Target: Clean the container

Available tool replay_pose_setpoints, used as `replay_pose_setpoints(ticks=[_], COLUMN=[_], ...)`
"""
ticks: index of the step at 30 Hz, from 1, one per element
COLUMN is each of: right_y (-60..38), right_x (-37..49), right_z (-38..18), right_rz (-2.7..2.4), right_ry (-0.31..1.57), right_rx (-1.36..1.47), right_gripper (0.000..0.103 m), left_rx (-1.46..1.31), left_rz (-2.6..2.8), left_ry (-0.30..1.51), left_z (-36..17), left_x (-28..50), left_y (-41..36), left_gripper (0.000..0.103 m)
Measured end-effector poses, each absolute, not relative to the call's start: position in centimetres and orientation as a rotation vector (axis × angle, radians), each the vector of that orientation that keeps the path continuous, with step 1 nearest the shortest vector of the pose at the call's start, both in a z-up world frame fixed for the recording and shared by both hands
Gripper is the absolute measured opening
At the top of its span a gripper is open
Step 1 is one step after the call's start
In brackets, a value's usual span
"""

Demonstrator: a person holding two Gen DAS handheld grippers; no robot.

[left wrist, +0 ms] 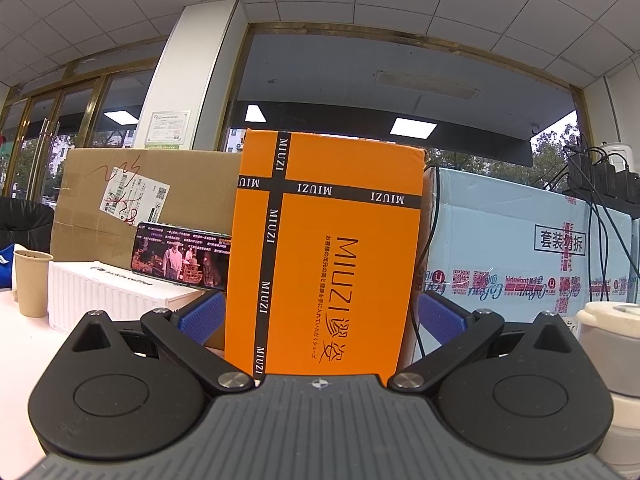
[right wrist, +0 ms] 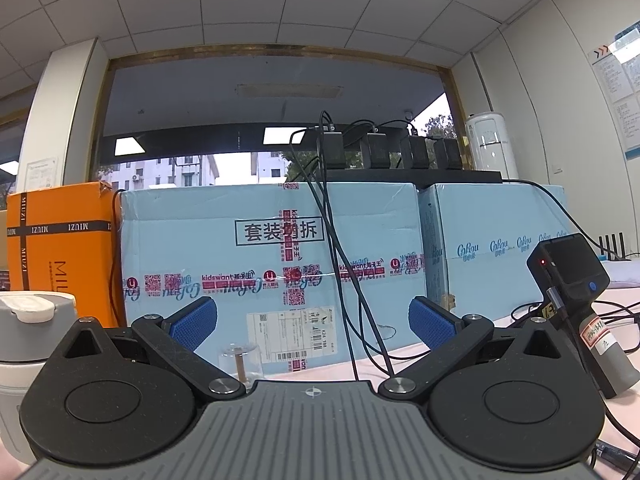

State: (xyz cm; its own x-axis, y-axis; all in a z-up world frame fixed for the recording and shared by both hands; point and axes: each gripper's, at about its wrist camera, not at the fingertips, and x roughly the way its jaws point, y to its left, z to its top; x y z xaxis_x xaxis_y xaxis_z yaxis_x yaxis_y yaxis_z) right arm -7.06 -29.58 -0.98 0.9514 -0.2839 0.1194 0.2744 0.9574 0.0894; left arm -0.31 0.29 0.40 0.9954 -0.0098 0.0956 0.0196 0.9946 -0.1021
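I have both tools idle at the near edge of the pale bench (right wrist: 460, 360); the left gripper (left wrist: 320, 316) stands with its blue-padded fingers (left wrist: 202, 318) spread wide and nothing between them, only the tall orange MIUZI carton (left wrist: 328, 252) standing well behind the gap; the right gripper (right wrist: 312, 322) is likewise fully spread and empty, looking at the pale blue taped shipping cartons (right wrist: 272, 264) along the far edge. The thing I take for the task's container is the grey-and-white lidded plastic tumbler (right wrist: 30, 336), standing upright, so its long axis is vertical; it sits between the two tools, at the right margin of the left wrist view (left wrist: 612, 344) and at the left margin of the right wrist view; it looks close beside each, and I cannot tell which is the nearer. A small clear glass piece with a brown stem (right wrist: 240, 356) stands just ahead of the right gripper, its nature unclear; a black handheld device with a labelled grip (right wrist: 576, 308) lies at the right among black cables (right wrist: 352, 300). My judgement is that cleaning has not begun, and the next move is a sideways turn inward to square either tool on the upright tumbler, gripping across its body.
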Motion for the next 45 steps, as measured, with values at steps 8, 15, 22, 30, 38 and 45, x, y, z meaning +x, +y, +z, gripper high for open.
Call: replay_pose_setpoints(ticks=[8,15,22,30,38,45], right_y=[-29.6,-29.3,-28.7,-26.9,-24.7,-24.1], right_x=[-7.3,-7.6,-8.6,-10.3,-12.2,-12.1], right_z=[-1.1,-0.3,1.5,3.0,2.6,1.3], right_rz=[-0.283,-0.265,-0.226,-0.11,0.064,0.159], right_ry=[-0.189,-0.179,-0.142,0.043,0.21,0.378], right_rx=[0.08,0.072,0.064,0.024,0.024,0.038], right_gripper=[0.103,0.103,0.103,0.103,0.103,0.102], left_rx=[-0.134,-0.1,-0.089,-0.148,-0.153,-0.182], left_rz=[-0.014,-0.05,-0.117,-0.228,-0.269,-0.371], left_ry=[-0.127,-0.116,-0.054,-0.033,-0.112,-0.133], left_z=[1.6,2.6,3.5,4.4,5.1,5.4], left_x=[-1.0,-0.7,0.1,-0.3,-1.7,-2.1], left_y=[1.2,1.9,3.4,4.6,4.7,5.0], left_gripper=[0.103,0.103,0.103,0.103,0.103,0.103])
